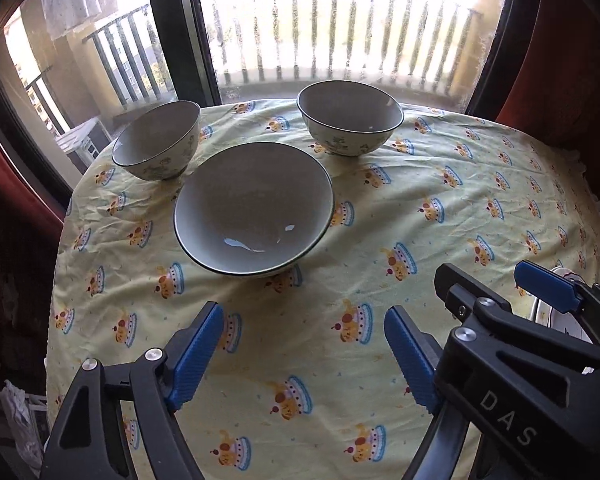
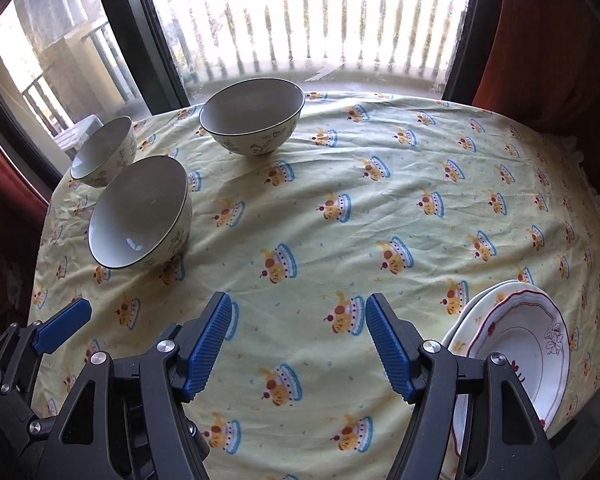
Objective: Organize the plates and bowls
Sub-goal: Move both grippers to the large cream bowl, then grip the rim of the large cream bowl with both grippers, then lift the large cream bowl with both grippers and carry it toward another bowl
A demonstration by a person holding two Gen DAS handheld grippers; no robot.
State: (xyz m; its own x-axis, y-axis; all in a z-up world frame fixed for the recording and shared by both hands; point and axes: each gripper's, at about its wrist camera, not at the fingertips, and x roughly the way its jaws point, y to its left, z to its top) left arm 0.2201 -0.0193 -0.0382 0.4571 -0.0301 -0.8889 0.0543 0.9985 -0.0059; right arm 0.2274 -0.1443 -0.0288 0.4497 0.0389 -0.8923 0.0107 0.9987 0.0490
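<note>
- Behind the round table in its yellow crown-print cloth, a bright balcony window fills the upper frame.
- Your three grey-white ceramic bowls sit apart at upper left: the nearest bowl, one left, one far.
- Red-rimmed white plates look already stacked at lower right.
- Your left gripper and right gripper both stand wide and hold nothing.
- Nesting the bowls seems left.
</note>
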